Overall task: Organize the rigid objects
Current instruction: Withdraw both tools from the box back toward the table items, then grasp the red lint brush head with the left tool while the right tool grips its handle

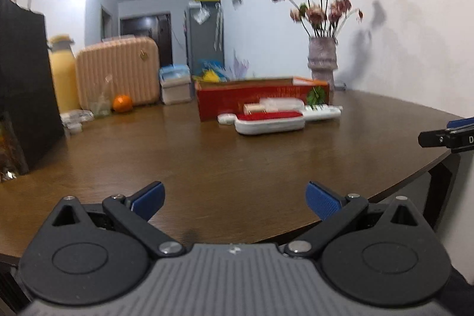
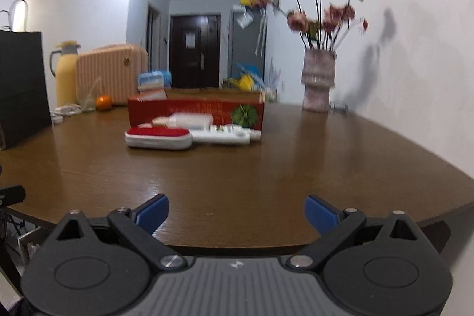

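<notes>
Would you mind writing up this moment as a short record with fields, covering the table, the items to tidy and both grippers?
surface: round brown wooden table
container: red cardboard box, open top, mid-table
items in front of box: red-topped white case; white power strip; a small white piece behind them, too blurred to name
far edge: vase of dried flowers, orange, pink ribbed case
left gripper: open, empty
right gripper: open, empty

Brush (image 2: 157, 138) before box (image 2: 195, 108) on table (image 2: 266, 182) — vase (image 2: 317, 79) right.
</notes>
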The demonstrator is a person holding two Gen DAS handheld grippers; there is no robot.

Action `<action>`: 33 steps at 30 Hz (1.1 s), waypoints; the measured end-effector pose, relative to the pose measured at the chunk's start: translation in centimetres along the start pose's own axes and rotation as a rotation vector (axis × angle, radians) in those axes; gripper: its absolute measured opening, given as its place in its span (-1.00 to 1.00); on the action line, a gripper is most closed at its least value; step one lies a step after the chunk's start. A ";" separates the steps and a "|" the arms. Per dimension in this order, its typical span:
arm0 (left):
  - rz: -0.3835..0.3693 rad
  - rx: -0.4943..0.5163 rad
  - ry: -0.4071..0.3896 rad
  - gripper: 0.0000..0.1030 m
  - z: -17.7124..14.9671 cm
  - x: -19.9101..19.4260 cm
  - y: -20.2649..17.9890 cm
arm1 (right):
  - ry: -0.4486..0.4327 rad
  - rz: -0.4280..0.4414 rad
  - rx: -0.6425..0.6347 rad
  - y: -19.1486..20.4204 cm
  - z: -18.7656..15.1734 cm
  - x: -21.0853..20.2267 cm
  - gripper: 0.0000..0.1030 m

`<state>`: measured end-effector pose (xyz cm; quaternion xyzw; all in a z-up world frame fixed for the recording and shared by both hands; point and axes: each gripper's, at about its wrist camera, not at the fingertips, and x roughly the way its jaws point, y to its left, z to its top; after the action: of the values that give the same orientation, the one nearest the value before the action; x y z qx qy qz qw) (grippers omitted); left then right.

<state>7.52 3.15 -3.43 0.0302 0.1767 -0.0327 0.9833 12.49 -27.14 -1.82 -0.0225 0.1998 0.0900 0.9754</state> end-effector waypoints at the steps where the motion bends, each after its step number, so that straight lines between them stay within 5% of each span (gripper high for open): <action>1: -0.003 -0.005 0.018 1.00 0.3 0.5 0.1 | 0.011 0.001 0.002 -0.2 0.2 0.4 0.97; 7: -0.003 -0.010 0.070 1.00 2.2 3.6 0.1 | 0.058 0.040 0.065 -1.5 2.2 2.7 1.00; 12: -0.061 -0.047 0.124 1.00 4.0 6.6 0.5 | 0.220 0.139 0.173 -3.5 3.7 6.3 1.00; 23: -0.094 0.002 0.164 1.00 9.6 15.1 0.6 | 0.278 0.183 0.179 -7.7 7.7 13.5 1.00; 28: -0.160 -0.042 0.195 0.96 11.6 19.5 1.1 | 0.342 0.116 0.213 -9.0 10.0 19.6 0.57; 33: -0.168 -0.114 0.299 0.42 12.6 24.1 1.8 | 0.341 0.169 0.215 -8.6 11.8 24.0 0.46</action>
<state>34.51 2.75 0.03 -0.0359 0.3246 -0.0996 0.9399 40.35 -30.69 -0.41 0.0837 0.3713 0.1444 0.9134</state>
